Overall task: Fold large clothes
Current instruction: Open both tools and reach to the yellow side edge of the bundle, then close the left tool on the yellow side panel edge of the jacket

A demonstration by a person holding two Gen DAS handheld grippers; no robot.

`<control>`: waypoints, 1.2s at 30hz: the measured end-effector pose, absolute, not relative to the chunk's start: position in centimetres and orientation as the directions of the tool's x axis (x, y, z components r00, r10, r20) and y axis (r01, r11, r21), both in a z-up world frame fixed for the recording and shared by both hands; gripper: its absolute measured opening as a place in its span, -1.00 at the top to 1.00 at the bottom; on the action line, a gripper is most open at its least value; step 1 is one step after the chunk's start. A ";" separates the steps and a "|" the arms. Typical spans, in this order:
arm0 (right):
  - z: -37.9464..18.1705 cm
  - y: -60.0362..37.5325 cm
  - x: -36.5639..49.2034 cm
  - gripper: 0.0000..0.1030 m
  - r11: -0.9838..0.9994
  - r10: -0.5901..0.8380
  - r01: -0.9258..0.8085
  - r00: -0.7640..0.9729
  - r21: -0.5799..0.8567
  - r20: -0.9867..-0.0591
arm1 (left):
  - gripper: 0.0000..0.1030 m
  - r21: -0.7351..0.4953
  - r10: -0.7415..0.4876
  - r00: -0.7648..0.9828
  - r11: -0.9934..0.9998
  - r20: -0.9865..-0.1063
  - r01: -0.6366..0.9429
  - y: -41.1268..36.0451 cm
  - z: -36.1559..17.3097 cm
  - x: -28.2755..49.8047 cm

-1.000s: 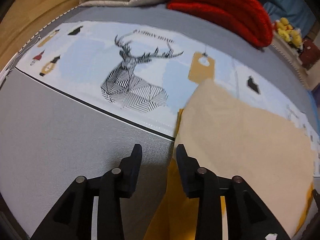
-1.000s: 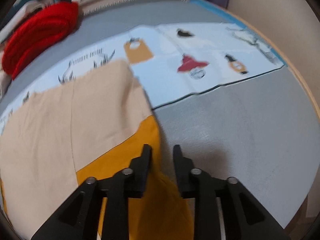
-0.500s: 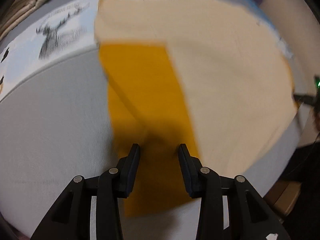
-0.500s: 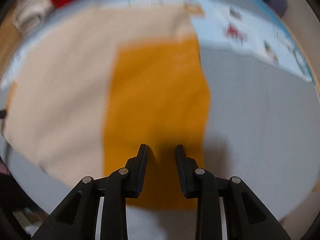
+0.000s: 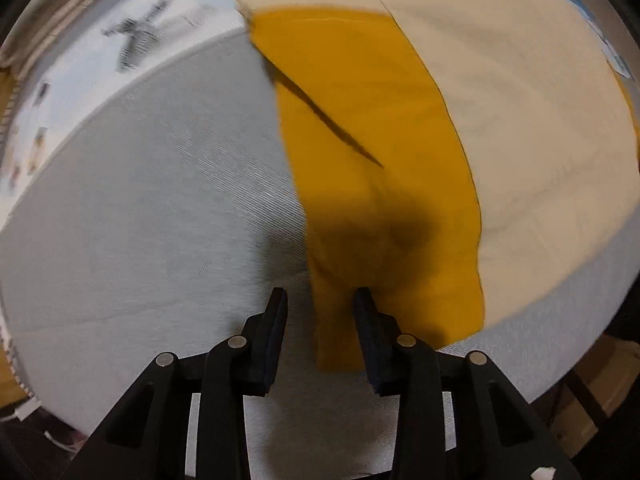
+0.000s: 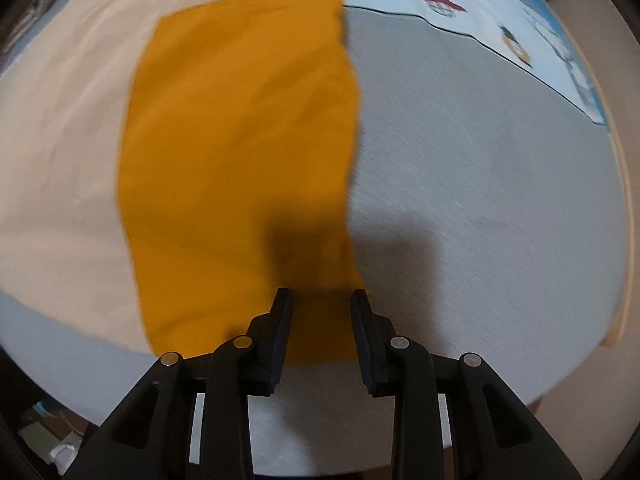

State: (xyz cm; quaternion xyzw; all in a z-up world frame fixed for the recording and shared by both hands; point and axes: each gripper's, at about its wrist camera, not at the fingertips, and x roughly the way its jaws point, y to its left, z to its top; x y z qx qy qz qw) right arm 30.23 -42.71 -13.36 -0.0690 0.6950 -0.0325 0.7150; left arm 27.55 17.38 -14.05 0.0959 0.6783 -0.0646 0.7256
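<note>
My left claw [image 5: 320,300] sits at the bottom middle of its own view, pointing down at the bed. Its jaws are closing, yet they stand apart, and the pads do not press on anything that I can see. The near corner of the mustard cloth [image 5: 376,160] lies in the gap between them, closer to the right finger [image 5: 366,328] than the left. From there the mustard strip runs up the middle of the frame, with one dark crease slanting across it. A cream cloth [image 5: 532,112] covers its right side and fills the upper right of the picture. To the left lies the bare grey bedcover [image 5: 152,220], and in the upper left a pale blue printed band [image 5: 120,52] shows, blurred.

My right claw [image 6: 322,298] is at the bottom middle of its view too, jaws apart and gripping nothing that I can make out. The lower edge of the same mustard cloth [image 6: 240,152] lies flat between and behind its fingers, with the right-hand corner just past the right finger [image 6: 362,324]. The cream cloth [image 6: 68,132] spreads to the left. Grey bedcover [image 6: 480,208] fills the right of the frame, and the printed band [image 6: 520,28] crosses the upper right.
</note>
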 end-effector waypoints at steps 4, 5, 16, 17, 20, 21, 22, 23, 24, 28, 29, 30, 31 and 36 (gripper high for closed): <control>-8.7 -41.8 30.1 0.42 0.979 -0.193 -0.013 0.229 -0.201 -0.954 | 0.40 0.116 0.089 0.225 0.987 -0.970 0.110 16.7 -9.2 27.0; -7.1 -41.0 30.0 0.42 0.982 -0.177 -0.015 0.306 -0.190 -0.936 | 0.40 0.104 0.082 0.268 0.992 -0.960 0.070 16.2 -7.8 26.7; -4.7 -25.6 30.6 0.36 0.926 0.150 -0.375 0.468 -0.042 -0.871 | 0.40 -0.034 0.030 0.524 0.993 -0.851 -0.112 8.8 -6.2 23.5; -5.6 -24.6 30.4 0.36 0.918 0.146 -0.394 0.451 -0.049 -0.881 | 0.40 -0.034 0.030 0.515 0.993 -0.857 -0.114 8.2 -6.2 23.2; -9.1 -21.8 31.1 0.36 0.892 0.075 -0.442 0.355 -0.097 -0.932 | 0.40 -0.049 0.002 0.556 0.996 -0.831 -0.078 8.1 -5.5 23.2; -10.4 -21.7 31.6 0.36 0.887 0.052 -0.448 0.328 -0.107 -0.943 | 0.40 -0.039 0.003 0.568 0.997 -0.823 -0.062 8.0 -5.1 23.1; -11.4 -21.5 31.7 0.36 0.884 0.025 -0.452 0.304 -0.121 -0.952 | 0.40 -0.036 -0.002 0.573 0.998 -0.819 -0.047 8.2 -5.0 23.4; -11.7 -21.5 31.7 0.36 0.884 0.015 -0.452 0.294 -0.125 -0.956 | 0.40 -0.039 -0.013 0.575 0.999 -0.818 -0.034 8.5 -5.1 23.6; -11.8 -21.5 31.8 0.36 0.886 0.012 -0.448 0.285 -0.122 -0.958 | 0.40 -0.046 -0.023 0.573 0.999 -0.819 -0.026 8.6 -5.2 23.6; -11.2 -22.0 32.0 0.36 0.906 -0.003 -0.405 0.285 -0.123 -0.958 | 0.40 -0.048 -0.039 0.557 0.999 -0.830 -0.002 9.2 -6.0 23.4; -10.8 -21.9 31.8 0.36 0.915 -0.012 -0.383 0.297 -0.130 -0.955 | 0.40 -0.046 -0.039 0.556 0.999 -0.830 0.002 9.3 -6.1 23.3; -10.1 -22.0 31.7 0.36 0.926 -0.014 -0.353 0.319 -0.133 -0.948 | 0.40 -0.048 -0.044 0.556 0.999 -0.830 0.006 9.4 -6.2 23.1; -9.2 -21.8 31.3 0.36 0.937 -0.004 -0.327 0.346 -0.124 -0.938 | 0.41 -0.051 -0.047 0.556 0.999 -0.830 0.009 9.4 -6.3 22.9; -7.2 -20.4 27.9 0.36 0.959 0.023 -0.263 0.453 -0.109 -0.891 | 0.66 -0.058 -0.065 0.565 0.998 -0.822 0.031 9.2 -6.3 21.7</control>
